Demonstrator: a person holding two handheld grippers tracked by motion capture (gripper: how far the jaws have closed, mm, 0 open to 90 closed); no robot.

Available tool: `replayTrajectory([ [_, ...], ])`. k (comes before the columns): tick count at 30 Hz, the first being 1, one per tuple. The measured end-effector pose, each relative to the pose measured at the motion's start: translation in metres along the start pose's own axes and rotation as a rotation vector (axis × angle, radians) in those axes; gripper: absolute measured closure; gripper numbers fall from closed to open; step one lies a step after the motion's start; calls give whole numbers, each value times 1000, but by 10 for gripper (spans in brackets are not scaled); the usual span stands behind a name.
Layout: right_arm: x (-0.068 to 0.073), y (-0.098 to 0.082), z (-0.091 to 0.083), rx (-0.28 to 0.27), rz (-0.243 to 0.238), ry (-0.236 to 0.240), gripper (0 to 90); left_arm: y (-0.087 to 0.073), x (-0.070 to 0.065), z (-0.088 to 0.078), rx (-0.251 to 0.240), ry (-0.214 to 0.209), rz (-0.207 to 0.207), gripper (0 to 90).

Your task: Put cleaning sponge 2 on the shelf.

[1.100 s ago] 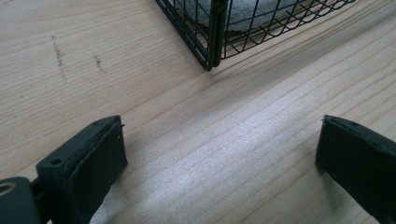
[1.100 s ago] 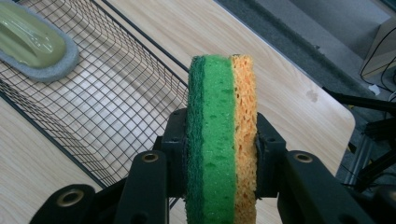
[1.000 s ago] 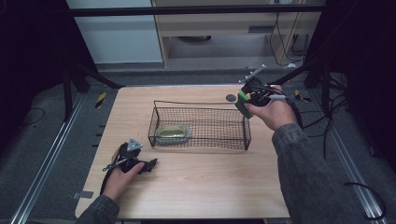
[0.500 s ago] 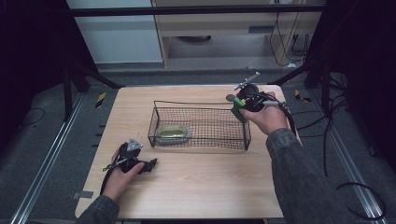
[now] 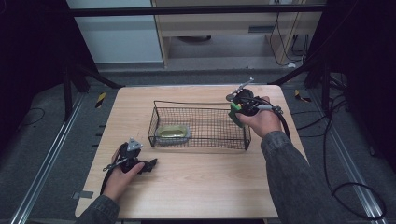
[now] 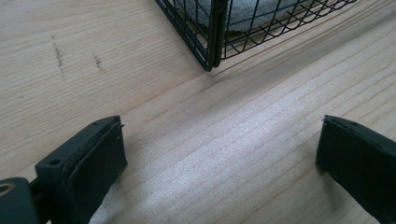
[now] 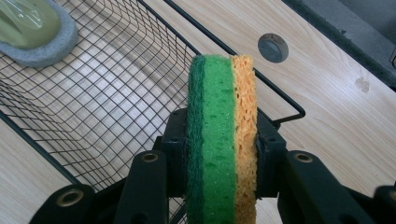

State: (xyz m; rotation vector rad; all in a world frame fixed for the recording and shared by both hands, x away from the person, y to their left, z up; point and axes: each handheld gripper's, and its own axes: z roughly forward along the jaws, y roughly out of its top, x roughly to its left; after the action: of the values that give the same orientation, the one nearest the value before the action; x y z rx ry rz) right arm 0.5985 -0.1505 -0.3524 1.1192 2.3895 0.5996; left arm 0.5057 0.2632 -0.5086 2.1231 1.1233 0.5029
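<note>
My right gripper is shut on a green-and-orange sponge, which stands on edge between the jaws. In the high view the right gripper holds that sponge over the right end of the black wire basket. A grey-rimmed pad with a yellow-green top lies in the basket's left end, and the same pad sits at the top left of the right gripper view. My left gripper rests open on the wooden table, near the basket's corner. From above, the left gripper lies left of the basket's front.
The wooden table has bare room in front of the basket. A round grey grommet is set into the table behind the basket's right end. Dark floor and metal rails surround the table. Cables trail on the right.
The right hand has carried the sponge left and down, from beyond the basket's right end to just over that end. The left hand has stayed put.
</note>
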Motion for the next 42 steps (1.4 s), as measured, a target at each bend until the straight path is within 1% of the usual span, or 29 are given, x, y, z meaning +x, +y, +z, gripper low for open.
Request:
replayTrajectory([
  [5,-1,-1,3,8,-2,-5,647,0,0,0,0,0,0,2],
  [13,-2,0,16,27,-4,-11,646,0,0,0,0,0,0,2],
  [22,-1,0,25,41,4,-13,647,0,0,0,0,0,0,1],
  [27,0,-2,30,52,-5,-14,647,0,0,0,0,1,0,1],
  [31,-1,-3,34,63,-10,-23,647,0,0,0,0,0,0,0],
  [33,-1,-4,35,64,-6,-21,646,0,0,0,0,0,0,0],
  [34,-2,-5,38,65,17,-7,646,0,0,0,0,1,0,0],
  [35,-2,-5,39,63,19,-2,646,0,0,0,0,1,0,0],
  [38,-1,-6,44,77,0,-19,645,0,0,0,0,0,0,0],
  [42,0,-6,49,85,-11,-24,646,0,0,0,0,1,0,0],
])
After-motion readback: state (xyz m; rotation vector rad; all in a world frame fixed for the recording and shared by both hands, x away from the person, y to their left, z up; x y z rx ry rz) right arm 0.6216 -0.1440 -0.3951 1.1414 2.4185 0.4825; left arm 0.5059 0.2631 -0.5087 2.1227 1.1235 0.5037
